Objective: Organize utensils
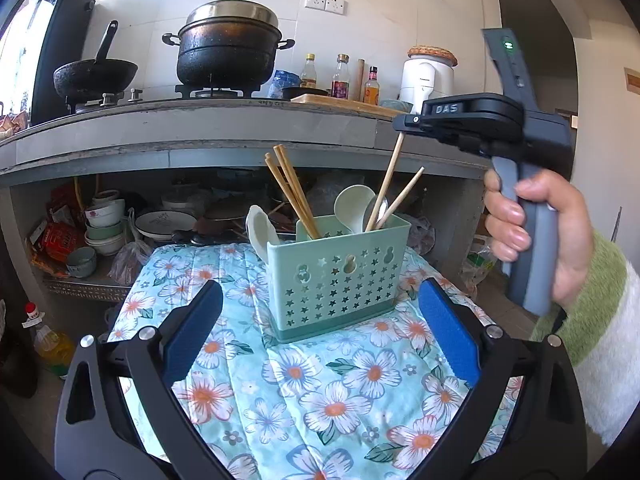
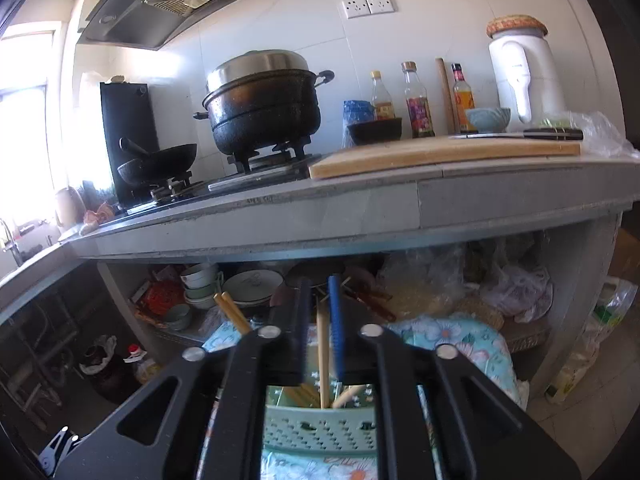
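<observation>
- While we hover our left gripper [image 1: 320, 328] over the floral cloth [image 1: 320, 400], its blue pads spread wide with nothing between them, a green star-punched utensil caddy [image 1: 340, 276] stands upright just ahead.
- We see in the caddy two pairs of wooden chopsticks [image 1: 292, 188], a white spoon [image 1: 354, 204] and a metal spoon beside it; a second white spoon [image 1: 260, 228] leans at its left end.
- Our right gripper [image 2: 320, 316] sits above the caddy [image 2: 320, 426], pads narrowly parted around one upright chopstick [image 2: 322, 344]; whether they still press it we cannot tell.
- Bowls [image 1: 105, 220] are stacked under the counter.
</observation>
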The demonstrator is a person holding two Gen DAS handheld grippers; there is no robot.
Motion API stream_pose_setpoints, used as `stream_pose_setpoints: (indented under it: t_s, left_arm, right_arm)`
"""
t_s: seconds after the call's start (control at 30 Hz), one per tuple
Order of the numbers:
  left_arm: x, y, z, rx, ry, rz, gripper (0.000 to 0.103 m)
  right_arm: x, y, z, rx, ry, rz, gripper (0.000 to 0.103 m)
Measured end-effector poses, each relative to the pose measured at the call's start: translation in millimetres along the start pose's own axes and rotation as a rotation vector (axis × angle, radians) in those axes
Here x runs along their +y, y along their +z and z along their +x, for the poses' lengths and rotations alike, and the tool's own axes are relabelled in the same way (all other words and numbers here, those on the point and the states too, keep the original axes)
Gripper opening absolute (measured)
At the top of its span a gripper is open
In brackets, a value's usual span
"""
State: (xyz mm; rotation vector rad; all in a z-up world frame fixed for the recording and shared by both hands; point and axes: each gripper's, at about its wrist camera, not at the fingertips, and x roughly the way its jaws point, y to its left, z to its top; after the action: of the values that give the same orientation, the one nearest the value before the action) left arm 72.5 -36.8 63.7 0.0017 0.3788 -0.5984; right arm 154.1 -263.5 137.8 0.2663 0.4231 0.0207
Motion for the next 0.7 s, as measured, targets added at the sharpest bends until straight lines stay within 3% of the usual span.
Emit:
stream_pose_setpoints:
  t_s: [0.03, 0.27, 0.37, 0.5, 0.7]
  left_arm:
    - [-1.0, 0.0, 1.1, 0.002, -0.002, -0.001, 0.094]
    - [-5.1, -1.7, 9.5, 0.028, -0.012, -0.019, 0.094]
    - [-7.5, -6.9, 16.1, 0.053, -0.006, -0.026, 0.094]
    - [-10.0, -12.1, 27.8, 0.118, 0.022, -0.036, 0.094]
    - [-18.2, -11.9, 30.0, 0.11, 0.176, 0.028, 0.094]
  right_arm:
    - [-4.3, -0.8, -9.4, -0.017, 0.006, 0.025, 0.037]
    - [-30.1, -28.7, -73.1, -0.066, -0.014, 0.189, 0.049]
    - [-33.4, -65.5, -86.9, -0.001, -0.093, 0.237, 0.053]
    - [-25.2, -120.2, -88.4, 0.144, -0.231, 0.2, 0.056]
    - [-13.3, -165.9, -81.3, 0.307, -0.31, 0.134, 0.071]
